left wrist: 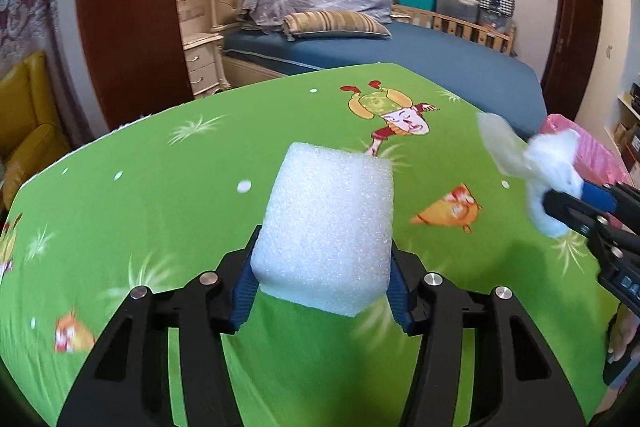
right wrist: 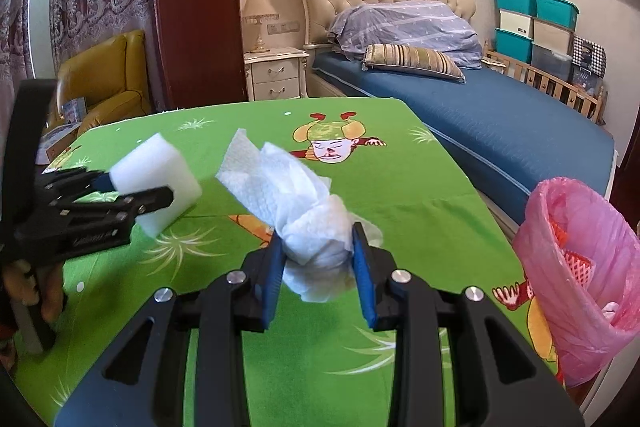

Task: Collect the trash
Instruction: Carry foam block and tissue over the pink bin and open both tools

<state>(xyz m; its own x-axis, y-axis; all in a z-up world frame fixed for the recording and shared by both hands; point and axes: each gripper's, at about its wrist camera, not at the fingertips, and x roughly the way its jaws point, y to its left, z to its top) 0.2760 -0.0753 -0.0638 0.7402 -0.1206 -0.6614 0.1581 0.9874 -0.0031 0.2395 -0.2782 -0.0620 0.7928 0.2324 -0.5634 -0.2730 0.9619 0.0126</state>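
Observation:
My left gripper (left wrist: 322,247) is shut on a white foam block (left wrist: 328,223) and holds it above the green cartoon tablecloth (left wrist: 160,187); the block also shows in the right wrist view (right wrist: 160,183) with the left gripper (right wrist: 132,193). My right gripper (right wrist: 318,239) is shut on a crumpled white paper towel (right wrist: 296,203), lifted above the cloth; the towel (left wrist: 536,167) and right gripper (left wrist: 570,197) show at the right of the left wrist view. A bin with a pink plastic bag (right wrist: 580,267) stands at the table's right edge, holding some trash.
A bed with a blue sheet (right wrist: 500,119) lies beyond the table. A yellow armchair (right wrist: 108,79) and a white nightstand (right wrist: 276,75) stand at the back left. Stacked storage boxes (right wrist: 536,23) are at the far right wall.

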